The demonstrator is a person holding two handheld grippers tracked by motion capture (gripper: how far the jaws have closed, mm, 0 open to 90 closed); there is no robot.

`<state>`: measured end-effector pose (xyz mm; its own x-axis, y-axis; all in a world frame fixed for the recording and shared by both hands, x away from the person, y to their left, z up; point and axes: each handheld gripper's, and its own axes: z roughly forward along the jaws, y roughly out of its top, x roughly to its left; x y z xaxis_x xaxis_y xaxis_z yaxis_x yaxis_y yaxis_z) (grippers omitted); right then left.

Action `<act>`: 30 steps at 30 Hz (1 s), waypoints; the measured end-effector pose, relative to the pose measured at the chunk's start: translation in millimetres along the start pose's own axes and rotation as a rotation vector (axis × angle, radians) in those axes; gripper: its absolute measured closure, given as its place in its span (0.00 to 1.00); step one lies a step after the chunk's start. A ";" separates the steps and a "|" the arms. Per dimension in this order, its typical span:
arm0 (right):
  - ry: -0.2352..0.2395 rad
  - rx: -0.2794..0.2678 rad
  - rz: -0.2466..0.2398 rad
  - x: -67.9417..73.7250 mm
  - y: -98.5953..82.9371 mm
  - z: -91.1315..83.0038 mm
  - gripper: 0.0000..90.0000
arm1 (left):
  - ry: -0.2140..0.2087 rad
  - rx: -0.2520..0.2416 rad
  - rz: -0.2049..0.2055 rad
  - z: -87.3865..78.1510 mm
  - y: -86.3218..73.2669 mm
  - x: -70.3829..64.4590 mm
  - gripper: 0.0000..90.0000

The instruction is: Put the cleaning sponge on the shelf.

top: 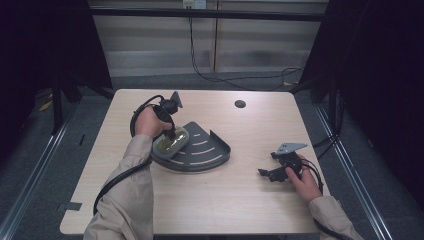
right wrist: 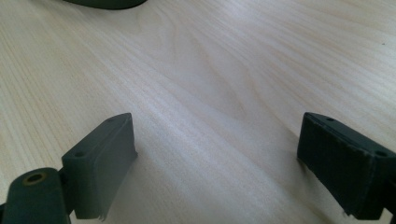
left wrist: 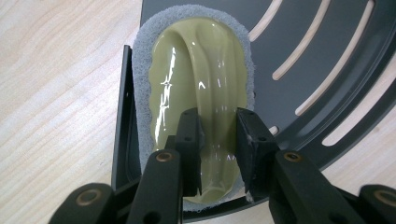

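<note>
Right now the left gripper [left wrist: 217,135] pinches the raised ridge of the olive scrubber [left wrist: 196,74] – its long axis runs straight ahead from the jaws – lying on the grey slotted tray [left wrist: 327,70]. Well apart, the right gripper [right wrist: 217,158] rests wide open over bare table [right wrist: 224,70].

You face a light wooden table [top: 235,200] with rounded corners and a round dark hole [top: 240,104] near its far edge. Beyond it, grey floor [top: 200,81], pale wall panels [top: 150,35] and black cables [top: 200,65] fill the upper frame; darkness flanks both sides.
</note>
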<state>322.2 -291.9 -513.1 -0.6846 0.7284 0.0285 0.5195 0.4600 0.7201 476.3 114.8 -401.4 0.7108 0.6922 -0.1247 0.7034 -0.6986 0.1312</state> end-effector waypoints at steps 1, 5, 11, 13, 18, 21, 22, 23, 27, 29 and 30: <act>0.000 0.000 0.000 0.0 0.0 0.0 0.12 | -0.003 -0.004 0.000 0.4 -0.3 0.5 0.80; 0.000 0.000 0.000 0.0 0.0 0.0 0.12 | 0.000 0.004 -0.007 1.8 -2.3 2.6 0.80; 0.000 0.000 0.000 0.0 0.0 0.0 0.12 | -0.005 0.015 0.009 6.1 -3.8 4.2 0.80; 0.000 0.001 0.001 0.0 0.0 0.0 0.12 | -0.010 0.015 0.004 7.7 -4.2 3.5 0.80; 0.000 0.000 -0.001 -0.1 0.0 0.0 0.12 | -0.012 0.020 0.010 9.5 -4.4 3.4 0.80; 0.000 0.000 0.000 0.0 0.0 0.0 0.12 | -0.013 0.020 0.016 10.0 -4.6 3.2 0.80; 0.000 0.000 -0.001 -0.1 0.0 0.0 0.12 | -0.014 0.021 0.017 10.3 -4.7 3.1 0.80; 0.000 0.000 0.000 0.0 0.0 -0.1 0.12 | -0.011 0.022 0.019 10.4 -4.8 3.0 0.80; 0.000 0.001 0.001 0.0 0.0 -0.1 0.12 | -0.013 0.025 0.024 11.6 -5.7 2.6 0.80; 0.000 0.000 -0.001 -0.1 0.0 0.0 0.12 | -0.015 0.023 0.023 12.4 -6.4 2.4 0.80; 0.000 0.000 0.000 0.0 0.0 0.0 0.12 | -0.017 0.025 0.023 12.8 -6.9 2.3 0.80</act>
<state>322.2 -292.0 -513.1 -0.6844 0.7285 0.0289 0.5199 0.4600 0.7198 473.1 118.9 -415.2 0.7266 0.6729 -0.1389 0.6866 -0.7188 0.1094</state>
